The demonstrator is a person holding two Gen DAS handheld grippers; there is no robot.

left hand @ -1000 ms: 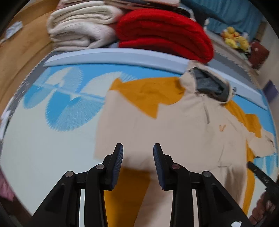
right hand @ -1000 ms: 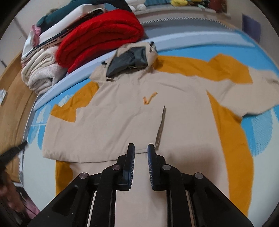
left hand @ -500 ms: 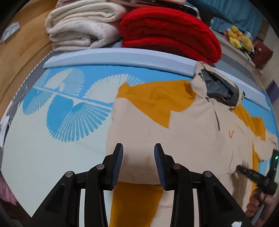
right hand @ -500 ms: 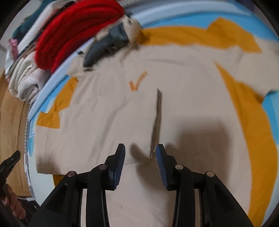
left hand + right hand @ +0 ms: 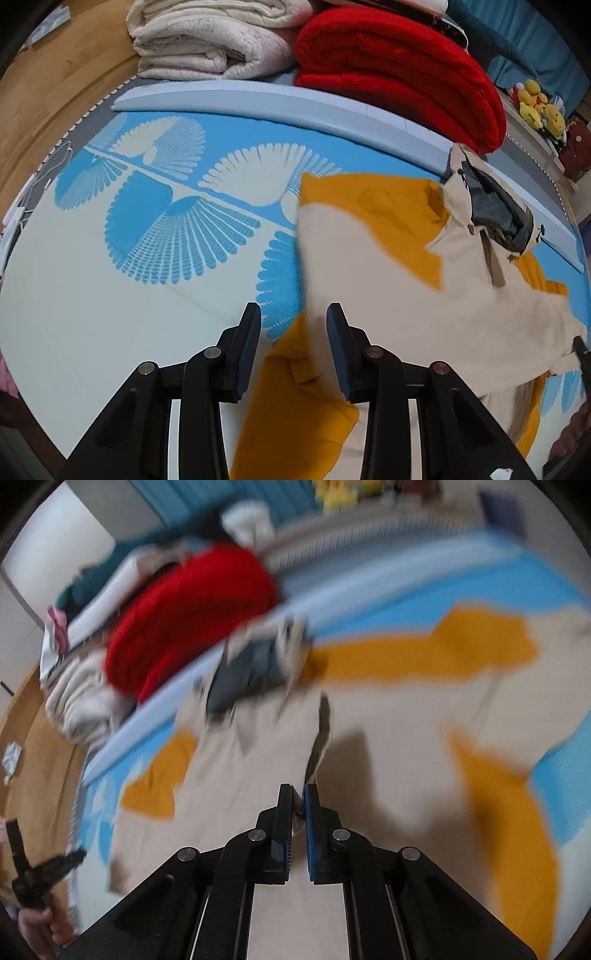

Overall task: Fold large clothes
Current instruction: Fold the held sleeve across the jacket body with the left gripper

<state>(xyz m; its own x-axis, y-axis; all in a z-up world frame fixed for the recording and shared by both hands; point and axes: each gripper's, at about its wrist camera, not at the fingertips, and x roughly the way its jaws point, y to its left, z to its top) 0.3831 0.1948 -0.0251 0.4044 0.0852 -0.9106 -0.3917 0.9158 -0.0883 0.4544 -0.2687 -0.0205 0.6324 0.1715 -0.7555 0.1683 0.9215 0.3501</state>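
A beige and mustard-orange hooded jacket (image 5: 424, 306) lies spread on a blue and white patterned mat (image 5: 110, 295); its grey-lined hood (image 5: 495, 206) points to the far right. My left gripper (image 5: 293, 325) is open and empty, just above the jacket's left edge. In the blurred right wrist view my right gripper (image 5: 299, 794) is shut on the jacket's (image 5: 369, 782) front placket edge (image 5: 319, 738), which rises as a ridge ahead of the fingers.
A folded red blanket (image 5: 399, 74) and cream towels (image 5: 210, 40) are stacked behind a pale blue bolster (image 5: 258, 99). Wooden floor (image 5: 55, 85) lies left of the mat. Yellow plush toys (image 5: 539, 107) sit far right.
The right gripper closed on the jacket's front edge and lifted it; its view is blurred by motion. The left gripper shifted left, toward the jacket's left edge, still open.
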